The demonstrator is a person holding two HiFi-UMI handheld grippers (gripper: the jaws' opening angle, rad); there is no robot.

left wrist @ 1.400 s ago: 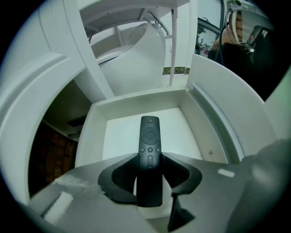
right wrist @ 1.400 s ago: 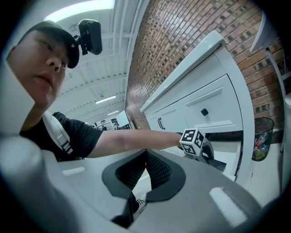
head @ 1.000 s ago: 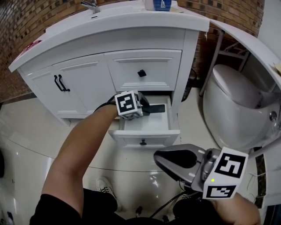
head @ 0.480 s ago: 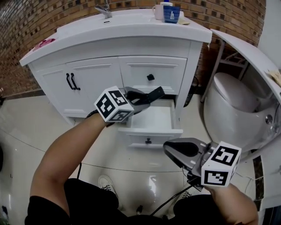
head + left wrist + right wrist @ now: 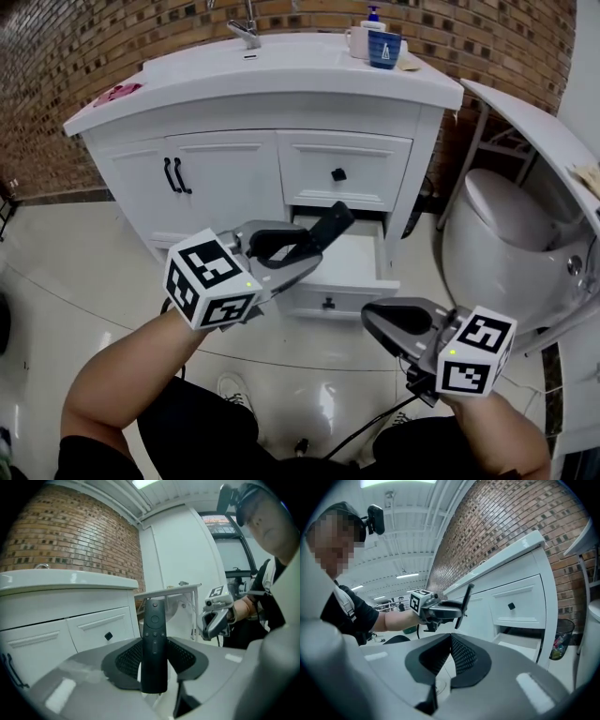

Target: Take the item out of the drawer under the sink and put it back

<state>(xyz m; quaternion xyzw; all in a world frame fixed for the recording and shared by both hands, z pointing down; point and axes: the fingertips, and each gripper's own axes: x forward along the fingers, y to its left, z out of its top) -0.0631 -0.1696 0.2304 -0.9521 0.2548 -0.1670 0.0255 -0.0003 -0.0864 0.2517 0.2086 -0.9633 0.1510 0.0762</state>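
A slim black remote is clamped between the jaws of my left gripper, held in the air just in front of the open bottom drawer under the sink. In the left gripper view the remote stands upright between the two pads, buttons facing the camera. The drawer's white inside shows nothing in it. My right gripper hangs lower right, in front of the drawer, jaws together and empty. The right gripper view shows its pads meeting and the left gripper with the remote beyond.
A white vanity has double doors at left and a shut upper drawer. Cups stand on the counter by the tap. A white toilet sits at the right, a waste bin beside the vanity. Glossy tile floor lies below.
My left gripper has lifted the remote up out of the drawer and drawn it back toward me. The right gripper has barely moved.
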